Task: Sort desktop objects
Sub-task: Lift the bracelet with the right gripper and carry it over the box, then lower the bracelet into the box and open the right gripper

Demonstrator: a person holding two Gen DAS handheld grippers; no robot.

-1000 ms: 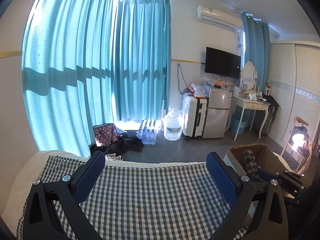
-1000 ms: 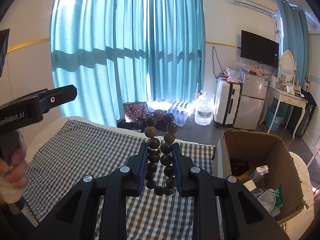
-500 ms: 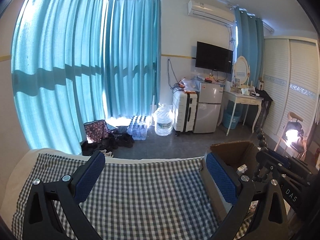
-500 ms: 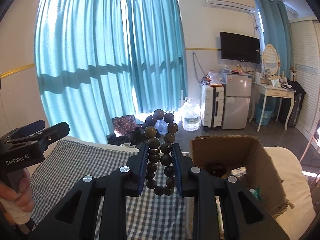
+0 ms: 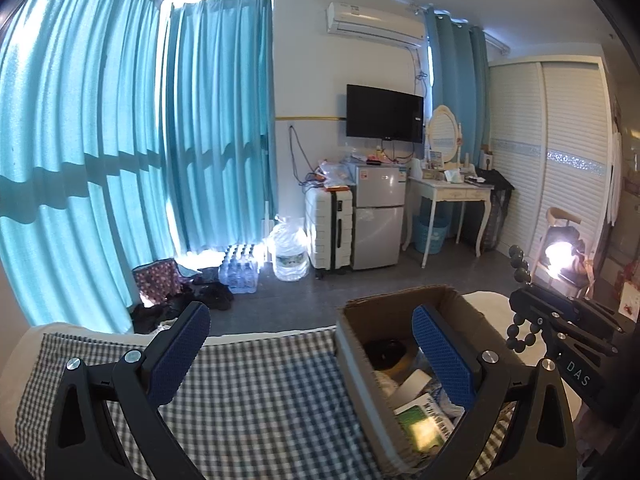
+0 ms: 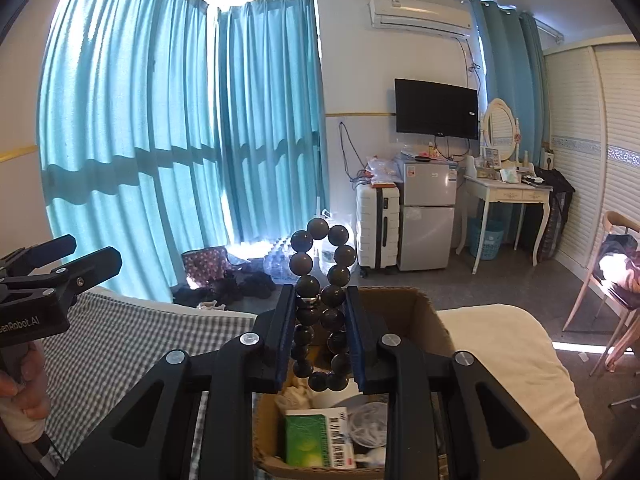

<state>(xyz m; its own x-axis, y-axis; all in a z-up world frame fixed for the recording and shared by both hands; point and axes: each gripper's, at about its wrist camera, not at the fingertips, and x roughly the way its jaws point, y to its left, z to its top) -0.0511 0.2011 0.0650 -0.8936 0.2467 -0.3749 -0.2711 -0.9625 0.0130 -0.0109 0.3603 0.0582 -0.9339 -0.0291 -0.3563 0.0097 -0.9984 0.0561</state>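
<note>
While my right gripper [image 6: 320, 334] is clamping the bead bracelet [image 6: 323, 276] above the cardboard box [image 6: 424, 312], I am holding my left gripper [image 5: 312, 354], at nine o'clock, with jaws apart.

Daylight is let through teal curtains [image 6: 180, 140] across the window corner. On the white wall a television [image 6: 436, 109] and an air conditioner [image 6: 420, 12] are mounted. A white suitcase [image 6: 378, 226], small fridge [image 6: 428, 216] and dressing table [image 6: 506, 192] are lined up on the grey floor [image 6: 500, 280].

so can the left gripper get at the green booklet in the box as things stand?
Probably yes: the left gripper is open and empty, the box is open-topped, and the green booklet lies exposed just ahead of it.
</note>
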